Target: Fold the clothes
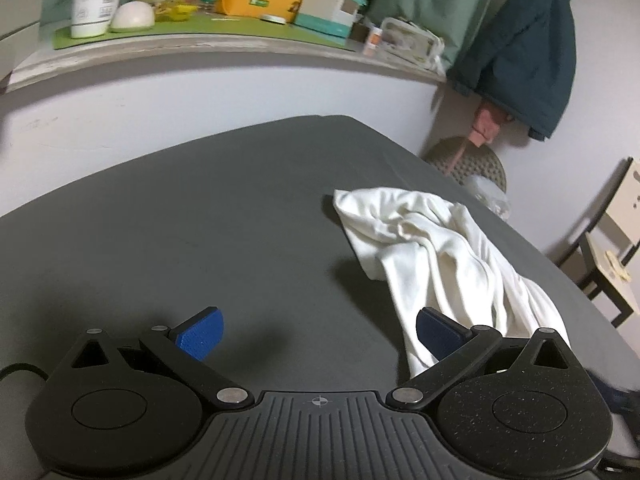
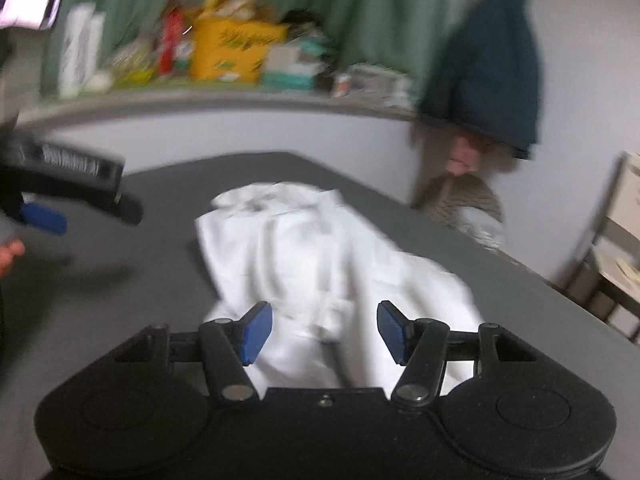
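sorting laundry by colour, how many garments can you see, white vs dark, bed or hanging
white: 1, crumpled white garment on the grey bed
dark teal: 1, jacket hanging on the wall
total: 2

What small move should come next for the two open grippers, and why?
Probably lower the right gripper onto the near edge of the crumpled white cotton garment and close. Both grippers are open and hold nothing, the garment lies bunched on the dark grey bed sheet, and it sits directly between the right fingers.
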Demonstrator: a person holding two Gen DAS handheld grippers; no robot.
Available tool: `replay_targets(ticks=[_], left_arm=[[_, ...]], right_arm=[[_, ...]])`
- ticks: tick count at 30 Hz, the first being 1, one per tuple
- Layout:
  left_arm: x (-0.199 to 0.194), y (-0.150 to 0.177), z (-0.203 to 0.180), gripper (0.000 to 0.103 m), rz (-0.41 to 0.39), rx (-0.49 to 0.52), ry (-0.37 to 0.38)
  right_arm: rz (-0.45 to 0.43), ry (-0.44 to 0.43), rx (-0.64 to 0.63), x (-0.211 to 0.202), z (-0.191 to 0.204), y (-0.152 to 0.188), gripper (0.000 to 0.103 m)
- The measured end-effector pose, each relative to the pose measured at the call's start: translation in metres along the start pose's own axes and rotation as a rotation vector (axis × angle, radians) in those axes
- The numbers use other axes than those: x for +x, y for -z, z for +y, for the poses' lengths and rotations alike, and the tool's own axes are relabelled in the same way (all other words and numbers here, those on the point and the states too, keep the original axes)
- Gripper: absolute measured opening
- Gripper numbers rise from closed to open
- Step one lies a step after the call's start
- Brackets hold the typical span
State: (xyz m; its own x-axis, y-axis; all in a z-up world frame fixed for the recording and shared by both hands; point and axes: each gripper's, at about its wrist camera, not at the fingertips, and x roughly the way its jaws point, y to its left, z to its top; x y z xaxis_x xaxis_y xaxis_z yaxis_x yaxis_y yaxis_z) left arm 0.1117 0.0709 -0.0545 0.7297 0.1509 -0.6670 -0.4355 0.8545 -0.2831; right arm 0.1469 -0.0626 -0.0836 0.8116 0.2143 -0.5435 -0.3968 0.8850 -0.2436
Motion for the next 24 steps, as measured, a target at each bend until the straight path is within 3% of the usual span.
replay_targets(ticks=[3,6,7,8,9,13,15,17,19,24], left_arm=[[0.006,-0.002,0.006,0.103,0.0,-0.028,0.0],[0.01,-0.003,0.008,0.103,-0.01,-0.062,0.012],[0.012,-0.003,0.008,0.103,-0.016,-0.067,0.019],[0.014,-0.004,0.007,0.103,-0.022,-0.071,0.026],[0.015,-0.004,0.005,0.103,-0.024,-0.063,0.031],[0.019,-0.002,-0.004,0.103,-0.024,-0.015,0.058],[0.016,-0.001,-0.014,0.103,-0.029,0.035,0.108],[0.008,0.003,-0.032,0.103,-0.04,0.151,0.191],[-0.005,0.014,-0.058,0.103,-0.088,0.339,0.261],[-0.037,0.066,-0.111,0.103,-0.242,0.882,0.3]], right_arm=[[0.03,0.072,-0.063,0.036,0.018,-0.001,0.053],[0.033,0.061,-0.024,0.049,0.014,-0.004,0.039],[0.034,0.058,-0.011,0.053,0.012,-0.005,0.03],[0.035,0.054,0.002,0.058,0.011,-0.006,0.014],[0.033,0.051,0.017,0.06,0.008,-0.007,0.007],[-0.096,0.023,0.149,0.013,-0.031,-0.009,0.006],[-0.171,0.012,0.221,-0.019,-0.058,-0.01,0.005],[-0.223,0.039,0.269,-0.055,-0.086,-0.007,0.005],[-0.24,0.087,0.312,-0.086,-0.116,0.002,0.005],[-0.229,0.238,0.449,-0.158,-0.179,0.05,0.005]])
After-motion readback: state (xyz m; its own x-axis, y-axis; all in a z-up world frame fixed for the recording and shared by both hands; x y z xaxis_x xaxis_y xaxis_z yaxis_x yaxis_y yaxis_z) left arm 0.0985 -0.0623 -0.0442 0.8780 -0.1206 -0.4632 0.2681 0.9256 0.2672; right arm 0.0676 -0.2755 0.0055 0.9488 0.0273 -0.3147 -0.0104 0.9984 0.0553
